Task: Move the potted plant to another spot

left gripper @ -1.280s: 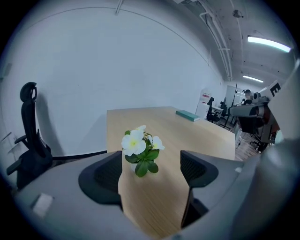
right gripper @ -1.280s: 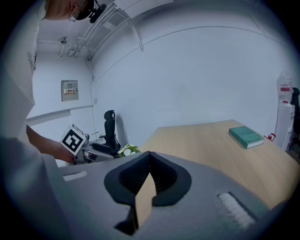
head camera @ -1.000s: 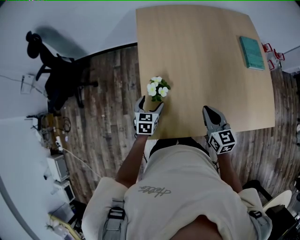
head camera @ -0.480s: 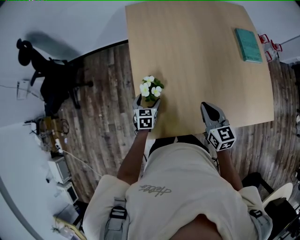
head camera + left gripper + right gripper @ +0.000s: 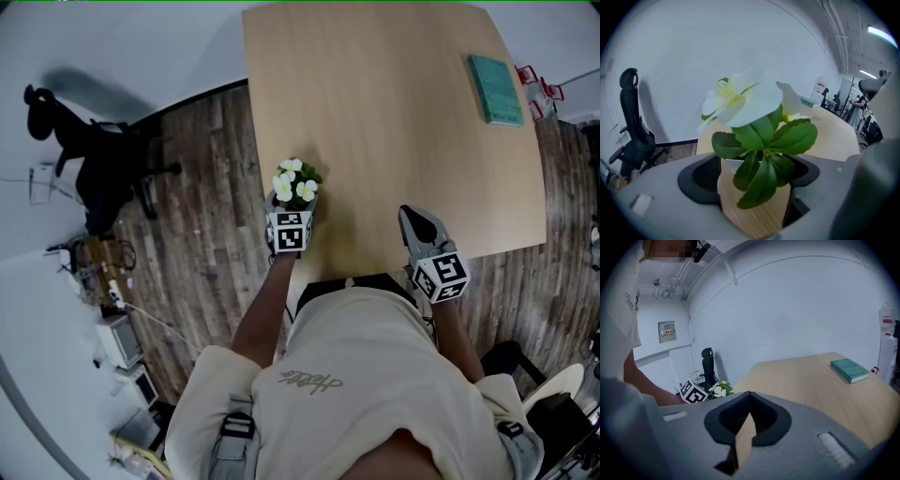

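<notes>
Your left gripper (image 5: 292,206) is clamped on the potted plant (image 5: 757,136), with its jaws pressed against both sides of the wood-grain pot (image 5: 752,213) (white blossoms and green leaves fill much of that gripper's view). The plant is at the left edge of the wooden table (image 5: 394,122), close to your near corner. Your right gripper (image 5: 415,220) hovers at the table's near edge, jaws closed tip to tip on nothing. A teal book (image 5: 495,89) lies well apart, far right.
</notes>
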The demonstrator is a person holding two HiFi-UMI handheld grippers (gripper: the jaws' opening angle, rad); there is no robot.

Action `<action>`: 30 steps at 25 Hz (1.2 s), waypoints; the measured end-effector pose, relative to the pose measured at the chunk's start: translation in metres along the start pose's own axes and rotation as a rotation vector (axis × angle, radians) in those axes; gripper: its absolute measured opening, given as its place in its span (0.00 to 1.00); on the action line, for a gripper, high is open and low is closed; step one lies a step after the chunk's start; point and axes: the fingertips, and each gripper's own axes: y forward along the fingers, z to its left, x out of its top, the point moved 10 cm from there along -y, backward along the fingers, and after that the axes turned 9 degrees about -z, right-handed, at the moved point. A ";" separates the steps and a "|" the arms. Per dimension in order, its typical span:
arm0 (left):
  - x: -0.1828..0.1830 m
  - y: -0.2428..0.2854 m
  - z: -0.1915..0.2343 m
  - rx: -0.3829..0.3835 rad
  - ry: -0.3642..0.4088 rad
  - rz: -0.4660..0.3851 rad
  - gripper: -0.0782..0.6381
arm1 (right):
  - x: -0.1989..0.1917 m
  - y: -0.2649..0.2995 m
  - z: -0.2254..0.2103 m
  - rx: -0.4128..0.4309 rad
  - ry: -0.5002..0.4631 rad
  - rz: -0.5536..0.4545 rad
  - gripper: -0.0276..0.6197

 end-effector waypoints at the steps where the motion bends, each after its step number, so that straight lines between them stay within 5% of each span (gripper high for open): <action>1: -0.002 0.003 0.001 0.004 0.002 0.006 0.71 | 0.000 0.002 -0.001 0.000 0.001 0.002 0.05; 30: 0.000 0.019 -0.001 -0.011 0.009 0.012 0.60 | -0.008 -0.006 -0.015 -0.026 0.012 0.034 0.05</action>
